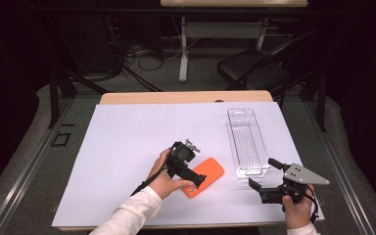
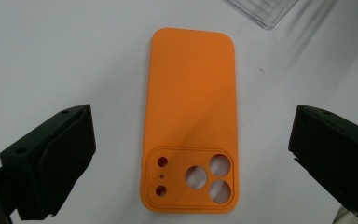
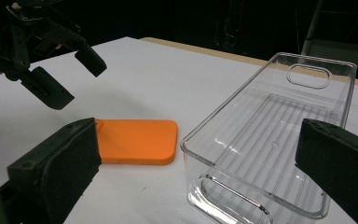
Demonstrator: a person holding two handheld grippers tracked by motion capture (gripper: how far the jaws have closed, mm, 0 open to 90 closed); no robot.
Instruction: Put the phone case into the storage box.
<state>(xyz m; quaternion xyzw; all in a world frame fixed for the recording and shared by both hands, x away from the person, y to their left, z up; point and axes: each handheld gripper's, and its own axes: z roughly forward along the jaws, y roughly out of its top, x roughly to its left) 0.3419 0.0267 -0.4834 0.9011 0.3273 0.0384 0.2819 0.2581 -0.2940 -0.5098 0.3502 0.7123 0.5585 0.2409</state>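
Left gripper (image 1: 196, 177) spread wide above orange phone case (image 2: 189, 121), seemingly untouched, clear margins

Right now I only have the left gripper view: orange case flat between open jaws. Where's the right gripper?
Observer: The right gripper hangs open near the clear bin's near end, apart from the phone case.
Operator: Is the bin empty?
Observer: Yes, the right gripper view shows just its ribbed floor.
Operator: Is the left gripper touching the case?
Observer: No, in the right gripper view the left gripper hovers open above it.
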